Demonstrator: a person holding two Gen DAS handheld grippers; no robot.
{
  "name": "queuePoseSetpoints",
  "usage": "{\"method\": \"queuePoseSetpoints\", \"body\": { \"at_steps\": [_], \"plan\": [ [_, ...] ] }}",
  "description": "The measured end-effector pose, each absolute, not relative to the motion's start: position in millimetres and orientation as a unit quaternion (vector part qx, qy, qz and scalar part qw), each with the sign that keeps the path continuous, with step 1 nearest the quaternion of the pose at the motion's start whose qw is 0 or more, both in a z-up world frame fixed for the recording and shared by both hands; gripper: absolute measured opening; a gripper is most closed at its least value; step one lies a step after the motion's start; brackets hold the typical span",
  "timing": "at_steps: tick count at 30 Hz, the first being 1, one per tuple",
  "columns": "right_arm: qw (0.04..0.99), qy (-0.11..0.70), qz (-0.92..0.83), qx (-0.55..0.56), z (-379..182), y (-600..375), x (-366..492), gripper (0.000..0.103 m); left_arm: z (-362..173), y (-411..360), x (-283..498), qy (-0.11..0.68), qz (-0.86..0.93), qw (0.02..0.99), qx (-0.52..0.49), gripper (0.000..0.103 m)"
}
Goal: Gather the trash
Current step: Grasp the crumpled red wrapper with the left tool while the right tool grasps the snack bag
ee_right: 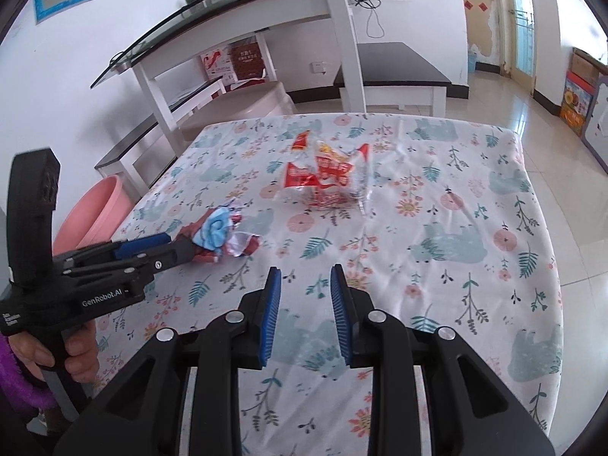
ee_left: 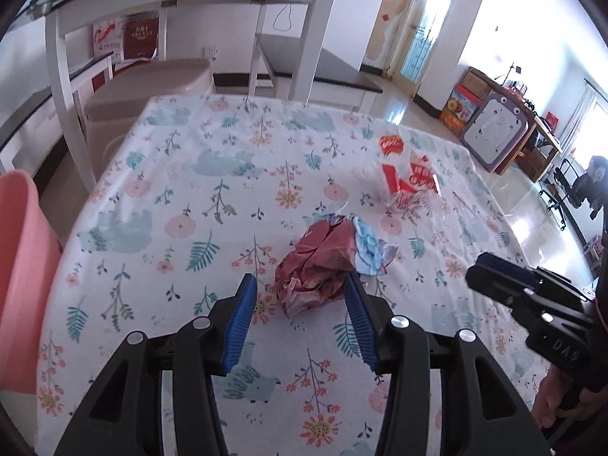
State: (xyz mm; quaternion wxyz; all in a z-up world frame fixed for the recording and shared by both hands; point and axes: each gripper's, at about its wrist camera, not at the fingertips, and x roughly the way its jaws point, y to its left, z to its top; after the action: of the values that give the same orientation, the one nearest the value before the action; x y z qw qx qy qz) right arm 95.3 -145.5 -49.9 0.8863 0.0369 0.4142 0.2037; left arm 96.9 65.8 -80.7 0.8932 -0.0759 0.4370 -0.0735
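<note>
A crumpled red and light-blue wrapper lies on the floral tablecloth. My left gripper is open around its near end; the right pad touches it, the left pad stands apart. It also shows in the right wrist view, with the left gripper at it. A clear plastic bag with red print lies farther back, also in the right wrist view. My right gripper is open and empty above the cloth, seen at the right in the left wrist view.
A pink basin stands on the floor left of the table, also in the right wrist view. A beige bin and a white glass-topped desk stand behind the table. Tiled floor lies to the right.
</note>
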Motion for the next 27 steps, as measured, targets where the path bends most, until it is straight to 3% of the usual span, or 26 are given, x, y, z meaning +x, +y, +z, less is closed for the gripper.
{"method": "queuePoseSetpoints", "body": {
  "at_steps": [2,4,7,27],
  "plan": [
    [0.883,0.420,0.204,0.048,-51.8,-149.5,98.6,0.027,-85.3,66.1,100.1,0.446,-0.076,0.888,-0.084,0.044],
    [0.880,0.425,0.205,0.058,-53.3,-152.9,101.2,0.027,-85.6,67.6,100.6,0.443,-0.075,0.888,-0.093,0.033],
    [0.878,0.427,0.205,0.067,-53.3,-156.3,104.2,0.027,-84.9,67.0,99.3,0.440,-0.073,0.890,-0.094,0.027],
    [0.872,0.433,0.199,0.115,-46.6,-164.6,164.4,0.027,-83.0,55.4,76.7,0.419,-0.029,0.906,-0.046,0.023]
  ]
}}
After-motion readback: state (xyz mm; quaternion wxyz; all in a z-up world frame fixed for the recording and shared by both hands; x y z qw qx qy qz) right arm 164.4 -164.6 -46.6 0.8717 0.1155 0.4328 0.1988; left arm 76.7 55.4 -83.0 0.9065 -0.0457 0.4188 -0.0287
